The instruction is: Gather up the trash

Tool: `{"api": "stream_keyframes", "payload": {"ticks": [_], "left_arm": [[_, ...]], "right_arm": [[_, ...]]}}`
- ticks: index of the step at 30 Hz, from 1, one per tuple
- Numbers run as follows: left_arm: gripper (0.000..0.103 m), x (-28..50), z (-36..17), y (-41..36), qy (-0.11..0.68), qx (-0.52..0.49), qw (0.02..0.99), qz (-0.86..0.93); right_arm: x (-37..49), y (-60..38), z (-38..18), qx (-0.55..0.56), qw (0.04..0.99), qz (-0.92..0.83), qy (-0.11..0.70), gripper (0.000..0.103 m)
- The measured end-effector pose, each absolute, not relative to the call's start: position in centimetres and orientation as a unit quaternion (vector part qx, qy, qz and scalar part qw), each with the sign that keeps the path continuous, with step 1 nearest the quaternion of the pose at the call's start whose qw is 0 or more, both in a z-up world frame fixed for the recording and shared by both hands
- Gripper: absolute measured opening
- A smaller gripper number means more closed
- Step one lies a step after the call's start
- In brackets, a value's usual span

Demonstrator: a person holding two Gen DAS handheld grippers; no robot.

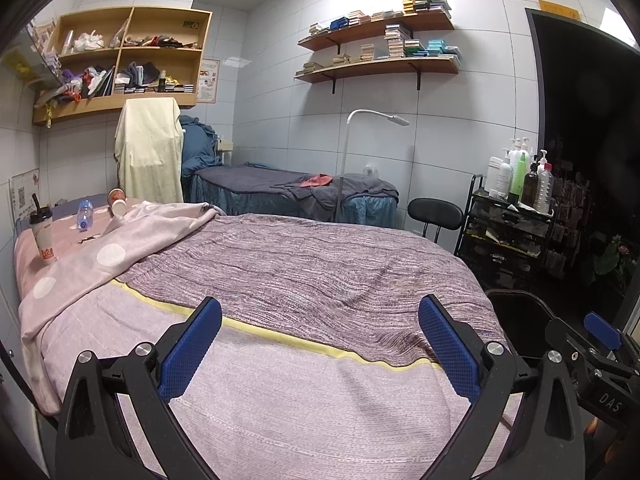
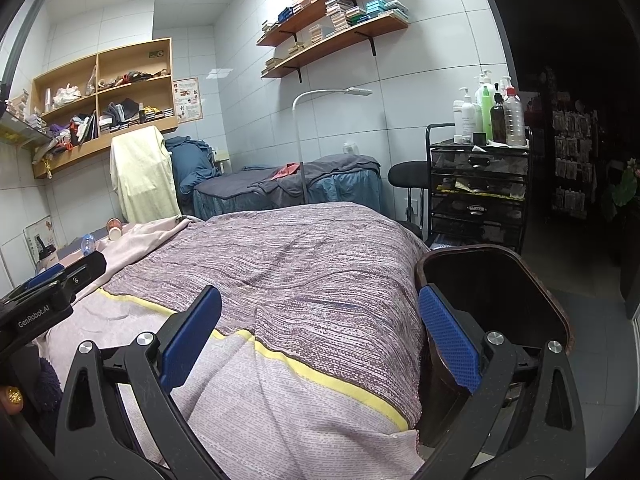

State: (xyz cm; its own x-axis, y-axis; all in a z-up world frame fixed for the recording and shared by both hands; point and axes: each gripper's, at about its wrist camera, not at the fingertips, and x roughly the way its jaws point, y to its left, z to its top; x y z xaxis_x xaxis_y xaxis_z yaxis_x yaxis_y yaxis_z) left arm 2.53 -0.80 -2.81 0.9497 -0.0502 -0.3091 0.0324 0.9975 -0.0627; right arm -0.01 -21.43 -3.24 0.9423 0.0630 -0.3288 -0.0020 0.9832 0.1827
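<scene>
Grippers first: the left gripper (image 1: 320, 344) and right gripper (image 2: 320, 344) both hover wide open and empty above the bed (image 1: 280, 400). Beside its foot stands a dark bin (image 2: 496, 280). Across the purple blanket (image 1: 320, 256), far left, lie a plastic bottle (image 1: 84, 215), paper cup (image 1: 117, 202) and upright drink cup (image 1: 43, 236).

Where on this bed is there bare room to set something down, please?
The wide purple striped blanket is bare from the yellow stripe to the far edge. So is the pale cover under the left gripper. The head end is crowded: a milk tea cup, a water bottle and a tipped paper cup.
</scene>
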Motion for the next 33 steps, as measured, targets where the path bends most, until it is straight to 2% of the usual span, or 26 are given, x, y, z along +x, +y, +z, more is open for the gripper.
{"api": "stream_keyframes", "payload": {"ticks": [33], "left_arm": [[0.097, 2.42, -2.62, -1.01, 0.157, -0.024, 0.987, -0.02]], "right_arm": [[0.05, -21.05, -3.03, 0.088, 0.98, 0.021, 0.174, 0.097]]}}
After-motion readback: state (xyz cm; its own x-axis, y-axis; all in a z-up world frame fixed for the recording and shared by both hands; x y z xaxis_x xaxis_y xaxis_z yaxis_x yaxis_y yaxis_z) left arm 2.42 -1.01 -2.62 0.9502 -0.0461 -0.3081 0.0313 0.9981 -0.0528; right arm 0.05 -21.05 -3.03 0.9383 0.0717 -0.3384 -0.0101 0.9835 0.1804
